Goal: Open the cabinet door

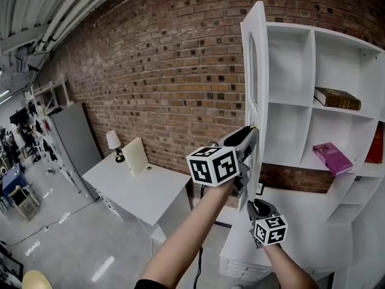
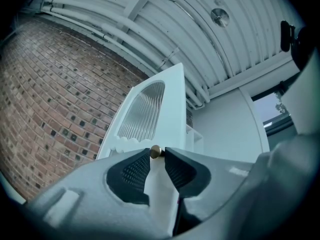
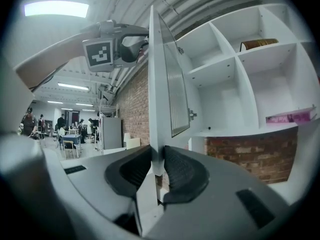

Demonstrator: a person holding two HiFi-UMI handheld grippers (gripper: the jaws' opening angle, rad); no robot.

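We find the cabinet door (image 1: 260,101) in the upper centre of the head view. It already stands swung well out from the cabinet (image 1: 313,101) and is seen almost edge-on. Its long axis runs vertically, its free edge points toward the camera, and its hinged side lies at the cabinet's left wall. The open compartments behind it show a brown book (image 1: 337,98) and a pink book (image 1: 332,157). The left gripper (image 1: 250,137) meets the free edge at about mid-height. In the left gripper view its jaw tips sit on either side of a small brass knob (image 2: 155,152), which fills the gap between them, so we judge it clamped on the knob. The right gripper (image 1: 253,203) sits lower, at the door's bottom corner. In the right gripper view the door's edge stands between the pads with no gap visible, and we read this as a grip on the panel. For both grippers the door lies directly ahead along the jaws, crossing them upright, and the left gripper is the one engaged with the handle. We judge the opening as largely accomplished. Any further swing would carry the free edge toward the brick wall (image 1: 150,71) at frame left. Any withdrawal would need the jaws to part and back straight off the edge toward the camera.
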